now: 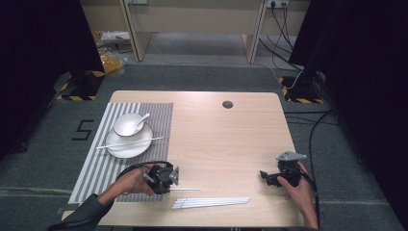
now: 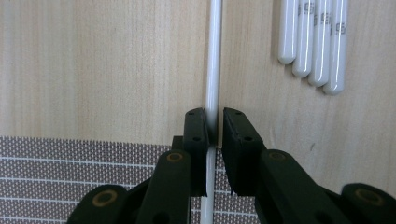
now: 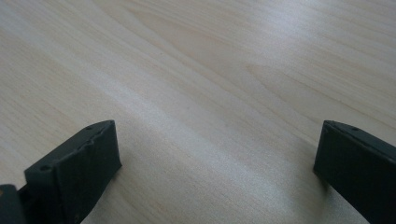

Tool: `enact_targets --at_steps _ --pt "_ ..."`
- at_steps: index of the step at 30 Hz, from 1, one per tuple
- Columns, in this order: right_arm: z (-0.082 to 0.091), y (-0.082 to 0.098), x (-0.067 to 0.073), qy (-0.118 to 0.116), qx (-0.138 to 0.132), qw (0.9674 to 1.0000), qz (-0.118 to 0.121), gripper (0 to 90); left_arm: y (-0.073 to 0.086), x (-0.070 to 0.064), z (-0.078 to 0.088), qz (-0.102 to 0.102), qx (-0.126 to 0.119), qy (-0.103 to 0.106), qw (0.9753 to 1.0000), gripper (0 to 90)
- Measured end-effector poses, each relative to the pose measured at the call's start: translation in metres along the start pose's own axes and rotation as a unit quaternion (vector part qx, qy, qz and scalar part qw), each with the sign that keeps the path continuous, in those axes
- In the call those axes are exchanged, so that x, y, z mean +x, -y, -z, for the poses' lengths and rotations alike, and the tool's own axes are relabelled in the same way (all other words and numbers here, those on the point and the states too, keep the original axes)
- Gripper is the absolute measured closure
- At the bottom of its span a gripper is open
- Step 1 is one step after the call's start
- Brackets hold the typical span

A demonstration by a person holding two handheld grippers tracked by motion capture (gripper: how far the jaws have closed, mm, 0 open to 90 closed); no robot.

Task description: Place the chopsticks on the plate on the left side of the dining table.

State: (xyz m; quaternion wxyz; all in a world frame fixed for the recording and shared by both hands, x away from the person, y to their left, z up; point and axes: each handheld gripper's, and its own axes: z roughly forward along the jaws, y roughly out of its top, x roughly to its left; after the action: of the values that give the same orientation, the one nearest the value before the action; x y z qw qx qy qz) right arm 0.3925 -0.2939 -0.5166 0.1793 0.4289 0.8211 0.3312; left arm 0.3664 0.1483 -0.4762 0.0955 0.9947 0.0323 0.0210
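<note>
White and smooth, the single chopstick (image 2: 213,60) lying on the table (image 1: 226,139) by the placemat (image 2: 70,163) looks light, stiff and slippery, clamped near one end by the left tool (image 2: 214,122), while the right tool (image 3: 217,154) stands apart.

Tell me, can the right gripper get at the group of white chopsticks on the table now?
Probably yes: the right gripper is open and holds nothing, and bare table lies between it and the white chopsticks.
</note>
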Motion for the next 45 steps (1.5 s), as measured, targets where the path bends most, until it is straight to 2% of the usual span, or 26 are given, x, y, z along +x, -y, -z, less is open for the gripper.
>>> enact_targets --at_steps 4,10,12,19,24,31,45 --pt "0.000 0.000 0.000 0.000 0.000 1.0000 0.000 0.4 0.000 0.002 0.000 0.014 0.003 0.011 0.9998 82.7" --pt "0.000 0.000 0.000 0.000 0.000 1.0000 0.000 0.4 0.002 0.004 0.000 0.022 -0.006 0.014 0.9997 84.5" --pt "0.000 0.000 0.000 0.000 0.000 1.0000 0.000 0.3 0.002 0.005 0.000 0.026 -0.006 0.022 0.9994 84.7" --pt "0.000 0.000 0.000 0.000 0.000 1.0000 0.000 0.4 0.001 0.005 0.001 0.022 0.004 0.022 0.9995 84.8" --pt "0.000 0.000 0.000 -0.001 0.000 1.0000 0.000 0.3 0.003 0.008 0.004 0.026 0.012 0.019 0.9994 84.8" --pt "0.000 0.000 0.000 -0.001 0.000 1.0000 0.000 0.4 0.012 0.016 0.015 0.036 0.012 0.006 0.9993 84.9" --pt "0.000 0.000 0.000 0.000 0.000 1.0000 0.000 0.4 0.045 0.038 0.036 0.079 0.033 -0.018 0.9961 84.9"
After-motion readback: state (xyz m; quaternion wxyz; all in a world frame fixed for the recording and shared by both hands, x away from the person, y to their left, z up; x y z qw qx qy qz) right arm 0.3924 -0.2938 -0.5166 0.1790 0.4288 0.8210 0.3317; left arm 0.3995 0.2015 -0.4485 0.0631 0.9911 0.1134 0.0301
